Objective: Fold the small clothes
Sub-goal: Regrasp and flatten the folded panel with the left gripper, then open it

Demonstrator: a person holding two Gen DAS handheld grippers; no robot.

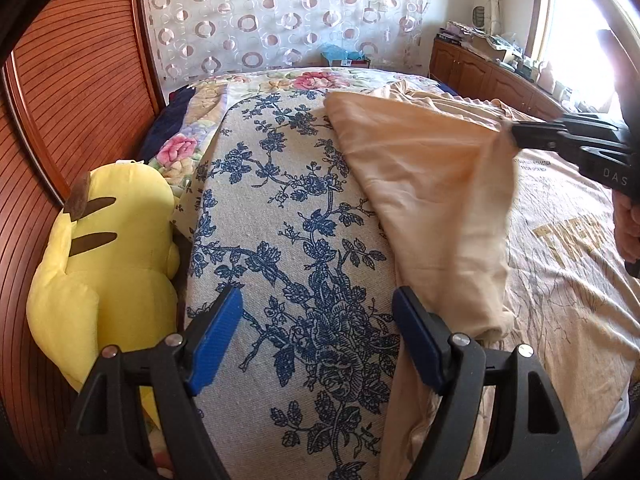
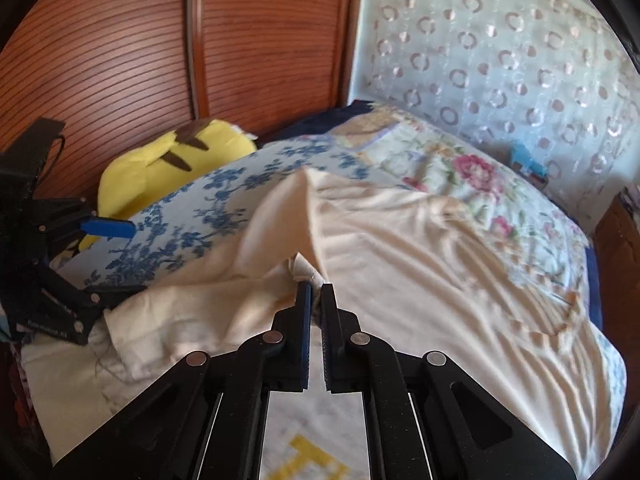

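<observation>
Left wrist: plush toy (image 1: 108, 248) beside bedspread (image 1: 288, 216)

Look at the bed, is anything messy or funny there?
Yes. The cream garment is bunched and half lifted, because the right gripper pinches its edge. The left gripper hangs open over the blue-flowered cloth. The yellow plush toy lies squashed against the headboard.

Left gripper (image 1: 318, 336) at bottom centre, blue pads spread over a blue-floral woven cloth (image 1: 280, 220) — at right, the black right gripper (image 1: 514, 133) pinches a peach cotton garment (image 1: 432, 184), lifting it — a yellow plush toy (image 1: 108, 256) sits left
</observation>
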